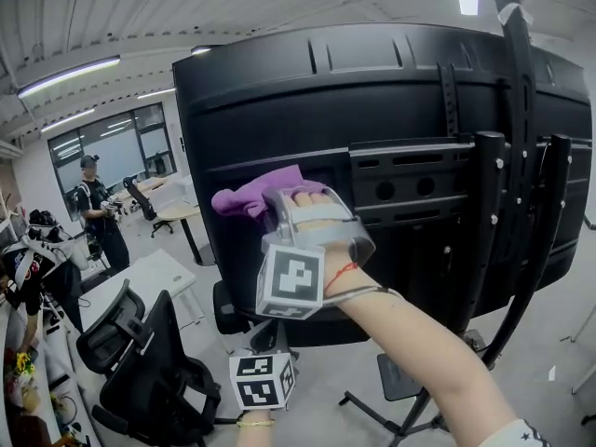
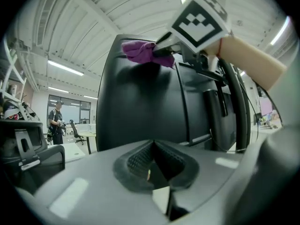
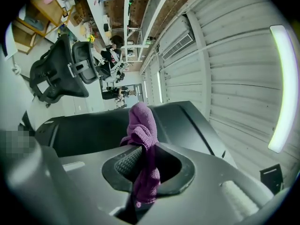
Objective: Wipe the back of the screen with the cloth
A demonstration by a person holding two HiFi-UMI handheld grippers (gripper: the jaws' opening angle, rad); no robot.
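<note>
Nearest, low by the camera: left gripper (image 2: 151, 171), smooth grey plastic shell, ribbed black pads pressed together with nothing between, checkered marker cube (image 1: 263, 380) on its body. Further up, on an outstretched arm: right gripper (image 3: 140, 165), same grey shell and knobbly black pads, pinching a purple cloth (image 3: 143, 128), soft nubby terry, bunched into a rumpled wad above the jaws with a loose tail hanging down between them. Beyond that, touching the wad: back of the screen (image 1: 279, 101), wide and gently bowed, matte black moulded plastic with shallow ridges and slotted vents; cloth against its left-centre part, just beside the mounting plate (image 1: 410, 184). Over the right half: stand (image 1: 486, 240), black metal rails dotted with screw heads, thin legs splayed on the floor. Off to the left, well apart: black office chair (image 1: 140, 347), white desk (image 1: 149, 277), a person (image 1: 96, 214) standing near the windows. Overhead, ribbed pale ceiling (image 1: 233, 7) with long strip lights (image 1: 70, 74).
</note>
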